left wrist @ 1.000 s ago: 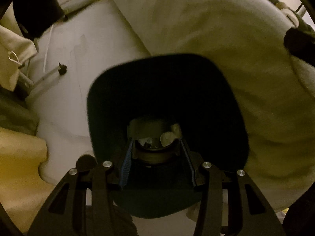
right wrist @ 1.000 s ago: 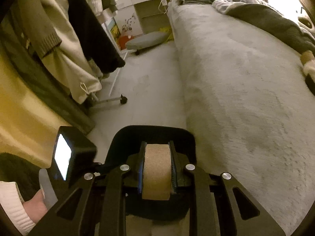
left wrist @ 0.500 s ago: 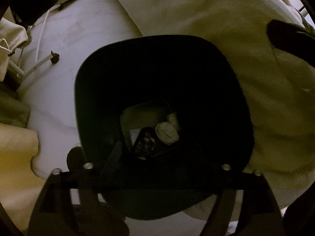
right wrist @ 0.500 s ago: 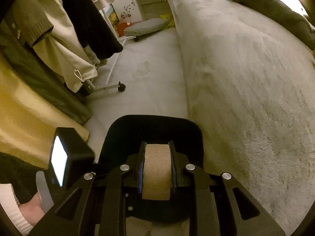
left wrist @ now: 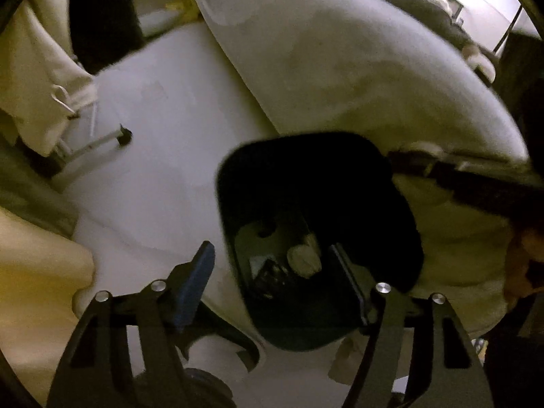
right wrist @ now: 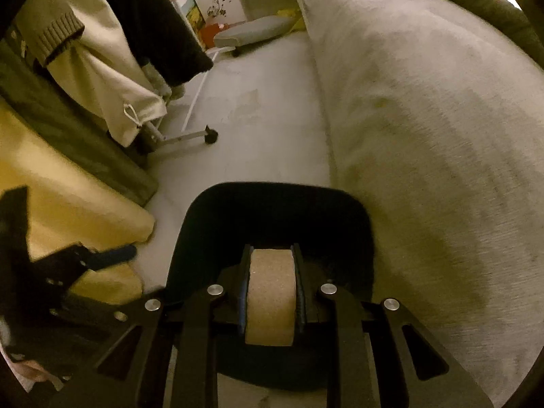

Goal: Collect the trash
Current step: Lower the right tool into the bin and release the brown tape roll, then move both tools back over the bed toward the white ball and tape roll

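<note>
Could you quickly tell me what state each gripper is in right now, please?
Left gripper: open, nothing between its jaws, which have just been closing.
Right gripper: shut on the cardboard roll above the black bin.

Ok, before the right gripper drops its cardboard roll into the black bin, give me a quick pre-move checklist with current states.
1. Brown cardboard roll clamped in right gripper: ok.
2. Roll above the mouth of the black plastic bin: ok.
3. Left gripper empty, jaws apart, just closing partway: ok.
4. Left gripper clear of the bin mouth: not ok, one finger overlaps it.
5. Room in the bin: ok, only crumpled trash at the bottom.
</note>
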Demonstrator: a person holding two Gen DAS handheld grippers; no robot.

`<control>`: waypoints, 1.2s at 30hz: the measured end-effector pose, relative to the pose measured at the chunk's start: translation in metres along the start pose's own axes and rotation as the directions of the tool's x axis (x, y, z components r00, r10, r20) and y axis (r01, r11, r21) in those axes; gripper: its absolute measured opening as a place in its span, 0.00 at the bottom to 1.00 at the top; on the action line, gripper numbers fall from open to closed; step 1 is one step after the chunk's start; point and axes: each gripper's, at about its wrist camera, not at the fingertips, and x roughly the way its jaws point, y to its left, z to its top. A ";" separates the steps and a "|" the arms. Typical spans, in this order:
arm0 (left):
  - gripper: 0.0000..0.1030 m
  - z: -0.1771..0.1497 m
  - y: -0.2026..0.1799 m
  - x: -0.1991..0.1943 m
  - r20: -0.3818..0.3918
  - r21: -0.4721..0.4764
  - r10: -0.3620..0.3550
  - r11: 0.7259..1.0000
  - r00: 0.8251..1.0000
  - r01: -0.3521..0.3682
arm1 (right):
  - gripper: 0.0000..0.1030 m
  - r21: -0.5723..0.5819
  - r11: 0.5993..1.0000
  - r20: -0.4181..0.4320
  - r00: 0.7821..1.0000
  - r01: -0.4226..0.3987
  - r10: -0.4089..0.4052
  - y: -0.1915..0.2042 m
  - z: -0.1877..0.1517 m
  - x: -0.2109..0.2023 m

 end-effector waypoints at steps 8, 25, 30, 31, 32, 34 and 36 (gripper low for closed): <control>0.58 0.005 0.019 -0.057 0.151 -0.033 0.000 0.999 0.988 0.005 | 0.21 -0.035 0.999 -0.104 0.994 0.036 -0.040 0.009 -0.018 0.032; 0.48 0.012 0.043 -0.126 0.325 -0.059 -0.022 0.997 0.946 0.044 | 0.60 -0.146 0.982 -0.258 0.953 0.122 -0.157 0.029 -0.050 0.079; 0.48 0.024 0.030 -0.148 0.385 -0.025 -0.030 0.999 0.923 0.043 | 0.62 -0.173 0.977 -0.227 0.960 0.127 -0.165 0.036 -0.052 0.064; 0.49 0.027 0.027 -0.151 0.392 -0.019 -0.033 0.999 0.919 0.044 | 0.62 -0.174 0.977 -0.215 0.963 0.123 -0.160 0.037 -0.051 0.060; 0.50 0.029 0.024 -0.153 0.398 -0.013 -0.037 0.999 0.917 0.046 | 0.62 -0.172 0.978 -0.193 0.969 0.118 -0.151 0.039 -0.048 0.051; 0.52 0.036 0.012 -0.159 0.415 0.009 -0.049 0.999 0.909 0.050 | 0.64 -0.162 0.981 -0.132 0.983 0.109 -0.131 0.040 -0.040 0.030; 0.53 0.042 -0.001 -0.164 0.433 0.040 -0.055 0.998 0.900 0.041 | 0.69 -0.152 0.983 -0.073 0.990 0.107 -0.119 0.040 -0.033 0.012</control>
